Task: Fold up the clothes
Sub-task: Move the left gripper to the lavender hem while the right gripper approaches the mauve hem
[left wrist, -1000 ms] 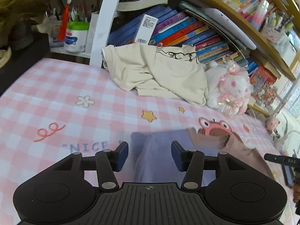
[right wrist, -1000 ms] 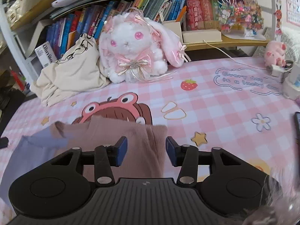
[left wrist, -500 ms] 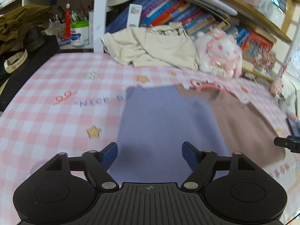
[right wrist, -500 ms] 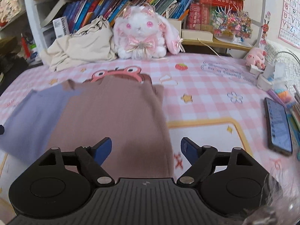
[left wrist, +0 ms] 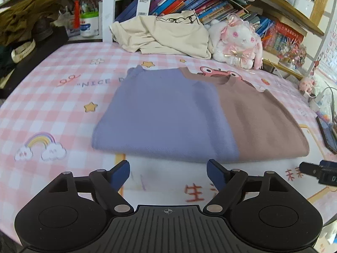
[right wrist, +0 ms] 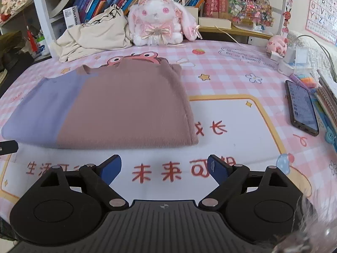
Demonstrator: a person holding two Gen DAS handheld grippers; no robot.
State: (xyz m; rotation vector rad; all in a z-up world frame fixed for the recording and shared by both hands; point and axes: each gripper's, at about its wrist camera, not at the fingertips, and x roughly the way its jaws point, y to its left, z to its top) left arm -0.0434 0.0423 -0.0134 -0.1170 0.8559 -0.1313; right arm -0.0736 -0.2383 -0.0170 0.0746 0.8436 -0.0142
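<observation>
A folded garment, lilac (left wrist: 164,113) on its left half and brown (left wrist: 259,122) on its right, lies flat on the pink checked table mat (left wrist: 54,97). It also shows in the right wrist view (right wrist: 118,109). My left gripper (left wrist: 168,174) is open and empty, just in front of the garment's near edge. My right gripper (right wrist: 164,168) is open and empty, also just short of the near edge. A crumpled cream shirt (left wrist: 166,33) lies at the back against the bookshelf; the right wrist view shows it too (right wrist: 94,35).
A white plush rabbit (right wrist: 160,21) sits at the back beside the cream shirt. A phone (right wrist: 301,107), notebooks and chargers lie along the right side. A bookshelf (left wrist: 189,2) runs behind. Dark clothing (left wrist: 23,21) is heaped at the far left.
Both grippers opened wide and drew back toward me, away from the garment. The garment now lies flat and folded in front of them.
</observation>
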